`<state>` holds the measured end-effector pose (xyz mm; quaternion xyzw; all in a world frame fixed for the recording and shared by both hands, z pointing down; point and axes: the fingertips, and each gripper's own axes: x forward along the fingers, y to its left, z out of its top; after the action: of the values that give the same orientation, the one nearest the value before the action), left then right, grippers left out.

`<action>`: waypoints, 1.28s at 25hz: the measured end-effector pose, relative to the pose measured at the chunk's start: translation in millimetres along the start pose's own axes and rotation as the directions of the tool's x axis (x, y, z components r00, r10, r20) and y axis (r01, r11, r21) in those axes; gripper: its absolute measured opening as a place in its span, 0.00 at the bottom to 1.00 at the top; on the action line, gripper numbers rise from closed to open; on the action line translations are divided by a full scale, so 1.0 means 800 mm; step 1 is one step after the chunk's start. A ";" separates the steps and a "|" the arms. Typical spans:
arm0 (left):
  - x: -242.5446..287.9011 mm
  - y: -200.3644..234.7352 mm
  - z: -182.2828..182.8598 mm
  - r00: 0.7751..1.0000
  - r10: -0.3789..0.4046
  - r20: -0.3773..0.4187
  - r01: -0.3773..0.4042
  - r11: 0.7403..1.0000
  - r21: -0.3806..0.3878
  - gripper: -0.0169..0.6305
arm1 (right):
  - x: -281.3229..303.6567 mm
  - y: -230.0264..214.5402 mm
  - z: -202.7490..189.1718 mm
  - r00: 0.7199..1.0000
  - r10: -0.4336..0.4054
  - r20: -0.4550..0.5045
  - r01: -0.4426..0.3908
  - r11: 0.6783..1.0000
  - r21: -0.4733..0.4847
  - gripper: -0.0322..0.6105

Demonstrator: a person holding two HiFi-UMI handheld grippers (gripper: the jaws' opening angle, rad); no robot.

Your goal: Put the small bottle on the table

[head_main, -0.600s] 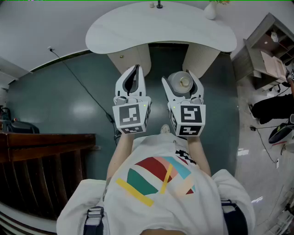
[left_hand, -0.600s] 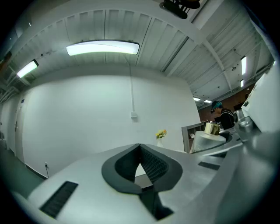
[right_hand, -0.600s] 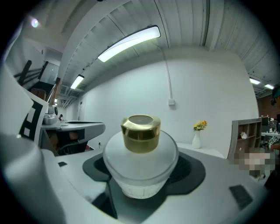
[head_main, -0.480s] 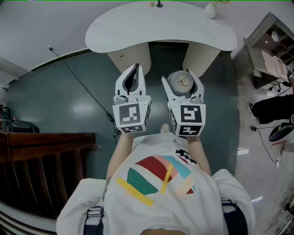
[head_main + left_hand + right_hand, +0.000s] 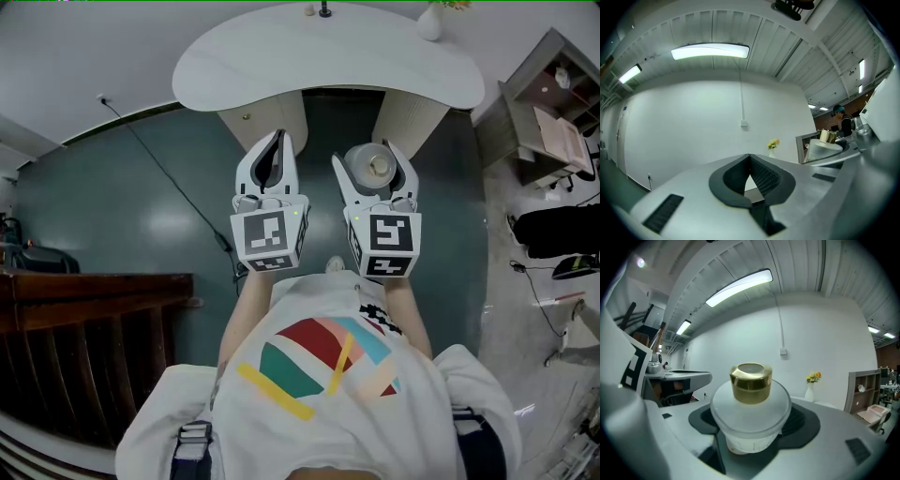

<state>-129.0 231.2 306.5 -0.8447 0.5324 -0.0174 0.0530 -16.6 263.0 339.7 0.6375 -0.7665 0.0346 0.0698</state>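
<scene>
Tongs were nearest: the left tongs (image 5: 275,141) were pinched together and empty, held level as a spare. Just right of them, the right tongs (image 5: 367,157) clasped the small bottle (image 5: 751,416) by its frosted body, gold cap (image 5: 750,382) up, ready to stand. Farther off lay the white table (image 5: 281,66), not yet reached.

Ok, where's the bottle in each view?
Head view: bottle upper centre, just right of middle.
Left gripper view: bottle far right, at mid height.
Right gripper view: bottle dead centre, between the jaws.
Shared landmark: the vase with yellow flowers.
</scene>
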 end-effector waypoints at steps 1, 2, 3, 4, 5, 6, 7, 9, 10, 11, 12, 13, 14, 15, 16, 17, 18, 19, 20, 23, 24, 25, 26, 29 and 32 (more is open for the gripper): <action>0.002 0.000 -0.002 1.000 0.000 -0.002 0.000 1.000 -0.001 0.05 | 0.002 -0.001 0.000 1.000 -0.001 0.003 0.001 1.000 -0.002 0.58; 0.004 0.000 -0.003 1.000 0.001 -0.004 -0.001 1.000 -0.001 0.05 | 0.003 -0.003 0.000 1.000 -0.002 0.006 0.002 1.000 -0.006 0.58; 0.006 0.000 -0.005 1.000 0.002 -0.007 -0.002 1.000 -0.001 0.05 | 0.003 -0.004 0.000 1.000 -0.002 0.009 0.002 1.000 -0.010 0.58; 0.008 -0.001 -0.006 1.000 0.003 -0.010 -0.003 1.000 -0.002 0.05 | 0.004 -0.005 0.000 1.000 -0.004 0.011 0.004 1.000 -0.015 0.58; 0.009 -0.002 -0.007 1.000 0.003 -0.012 -0.003 1.000 -0.002 0.05 | 0.004 -0.007 0.000 1.000 -0.006 0.013 0.006 1.000 -0.019 0.58; 0.011 -0.002 -0.007 1.000 0.002 -0.013 -0.002 1.000 -0.001 0.05 | 0.004 -0.009 0.000 1.000 -0.008 0.012 0.009 1.000 -0.021 0.58; 0.013 -0.003 -0.007 1.000 0.000 -0.015 0.000 1.000 0.002 0.05 | 0.006 -0.011 0.001 1.000 -0.011 0.010 0.011 1.000 -0.023 0.58; 0.019 -0.005 -0.007 1.000 -0.004 -0.018 0.004 1.000 0.005 0.05 | 0.010 -0.016 0.000 1.000 -0.013 0.004 0.013 1.000 -0.021 0.58; 0.022 -0.005 -0.007 1.000 -0.006 -0.020 0.006 1.000 0.008 0.05 | 0.012 -0.018 0.000 1.000 -0.012 0.000 0.012 1.000 -0.017 0.58; 0.025 -0.006 -0.007 1.000 -0.007 -0.023 0.007 1.000 0.011 0.05 | 0.013 -0.020 -0.001 1.000 -0.011 -0.004 0.011 1.000 -0.013 0.58; 0.028 -0.007 -0.008 1.000 -0.008 -0.025 0.008 1.000 0.013 0.05 | 0.015 -0.021 -0.001 1.000 -0.011 -0.006 0.011 1.000 -0.011 0.58; 0.030 -0.006 -0.009 1.000 -0.008 -0.027 0.008 1.000 0.016 0.05 | 0.018 -0.021 -0.001 1.000 -0.011 -0.007 0.011 1.000 -0.011 0.58; 0.033 -0.006 -0.010 1.000 -0.007 -0.029 0.008 1.000 0.017 0.05 | 0.020 -0.022 0.000 1.000 -0.011 -0.008 0.011 1.000 -0.013 0.58; 0.036 -0.005 -0.011 0.999 -0.007 -0.032 0.008 1.000 0.018 0.05 | 0.023 -0.021 0.000 1.000 -0.011 -0.009 0.011 1.000 -0.014 0.58; 0.038 -0.004 -0.012 0.999 -0.007 -0.034 0.008 1.000 0.019 0.05 | 0.025 -0.021 0.000 1.000 -0.009 -0.010 0.009 1.000 -0.014 0.58; 0.039 -0.003 -0.014 0.999 -0.007 -0.036 0.008 1.000 0.021 0.05 | 0.027 -0.021 0.000 1.000 -0.007 -0.011 0.007 1.000 -0.013 0.58; 0.040 -0.003 -0.015 0.999 -0.007 -0.037 0.008 1.000 0.023 0.05 | 0.029 -0.022 -0.001 1.000 -0.004 -0.011 0.004 1.000 -0.013 0.58; 0.041 -0.002 -0.016 0.999 -0.006 -0.038 0.007 1.000 0.025 0.05 | 0.030 -0.022 -0.002 1.000 -0.001 -0.012 0.001 1.000 -0.014 0.58; 0.042 -0.001 -0.017 0.999 -0.005 -0.039 0.006 1.000 0.025 0.05 | 0.031 -0.022 -0.003 1.000 0.001 -0.014 -0.001 1.000 -0.012 0.58; 0.044 0.003 -0.021 0.999 0.004 -0.039 -0.003 1.000 0.018 0.05 | 0.033 -0.023 -0.005 1.000 0.002 -0.021 -0.002 1.000 -0.002 0.58; 0.045 0.004 -0.022 0.999 0.007 -0.039 -0.007 1.000 0.016 0.05 | 0.033 -0.024 -0.006 1.000 0.001 -0.023 -0.001 1.000 0.000 0.58; 0.046 0.005 -0.022 0.999 0.011 -0.039 -0.010 1.000 0.014 0.05 | 0.033 -0.026 -0.007 1.000 -0.001 -0.025 0.001 1.000 0.001 0.58; 0.047 0.006 -0.022 0.999 0.013 -0.038 -0.013 1.000 0.012 0.05 | 0.033 -0.029 -0.009 1.000 -0.004 -0.027 0.004 1.000 0.000 0.58; 0.046 0.007 -0.022 0.999 0.016 -0.038 -0.015 1.000 0.015 0.05 | 0.034 -0.037 -0.011 0.999 -0.017 -0.034 0.017 1.000 -0.001 0.58; 0.046 0.010 -0.020 0.999 0.019 -0.037 -0.018 1.000 0.020 0.05 | 0.036 -0.042 -0.009 0.999 -0.027 -0.032 0.027 0.999 0.017 0.58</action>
<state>-121.2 193.6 320.3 -0.8386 0.5409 -0.0379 0.0515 11.8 229.6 350.0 0.6478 -0.7563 0.0505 0.0769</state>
